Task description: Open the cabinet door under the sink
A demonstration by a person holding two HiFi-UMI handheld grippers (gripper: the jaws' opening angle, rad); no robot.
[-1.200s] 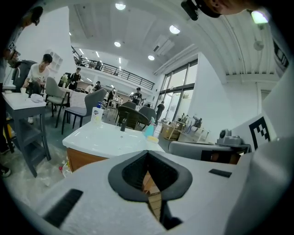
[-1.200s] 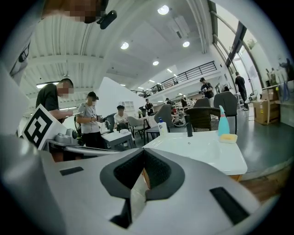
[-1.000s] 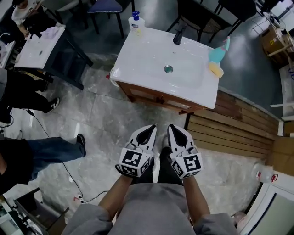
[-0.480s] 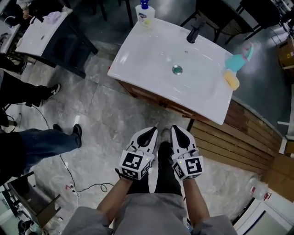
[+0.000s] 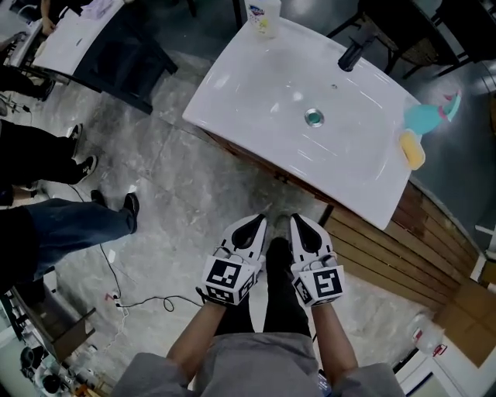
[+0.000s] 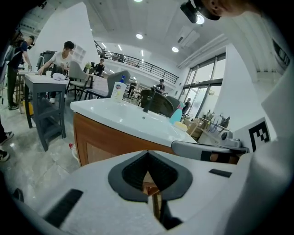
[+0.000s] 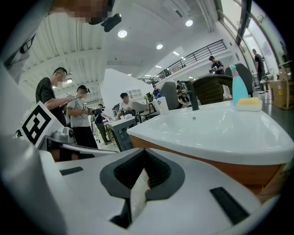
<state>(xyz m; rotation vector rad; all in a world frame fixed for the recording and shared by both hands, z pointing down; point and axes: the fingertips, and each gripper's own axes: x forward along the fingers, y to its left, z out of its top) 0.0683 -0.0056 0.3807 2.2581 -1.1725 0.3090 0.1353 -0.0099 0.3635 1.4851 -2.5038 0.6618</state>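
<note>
left gripper point(image 6: 148, 153): jaws together, nothing between them. right gripper point(image 7: 144, 153): jaws together, likewise empty.

head view: left gripper point(image 5: 249, 225) and right gripper point(image 5: 304, 223) sit side by side, just apart. both point up the picture toward the cabinet point(image 5: 242, 155), short of it, over the stone floor point(image 5: 178, 201).

cabinet: wooden, under the white sink point(image 5: 256, 85). its long axis runs from upper left to lower right in the head view, front facing the person.

the head view gives only a thin brown strip below the basin rim. the left gripper view gives the front face with the cabinet door point(image 6: 96, 153), a paler inset panel, flush. the right gripper view gives a brown band under the sink's corner.

on the sink: tap point(image 5: 350, 56), soap bottle point(image 5: 263, 14), teal bottle point(image 5: 428, 118), yellow sponge point(image 5: 412, 150).

at left: bystanders' legs point(image 5: 70, 225).
</note>
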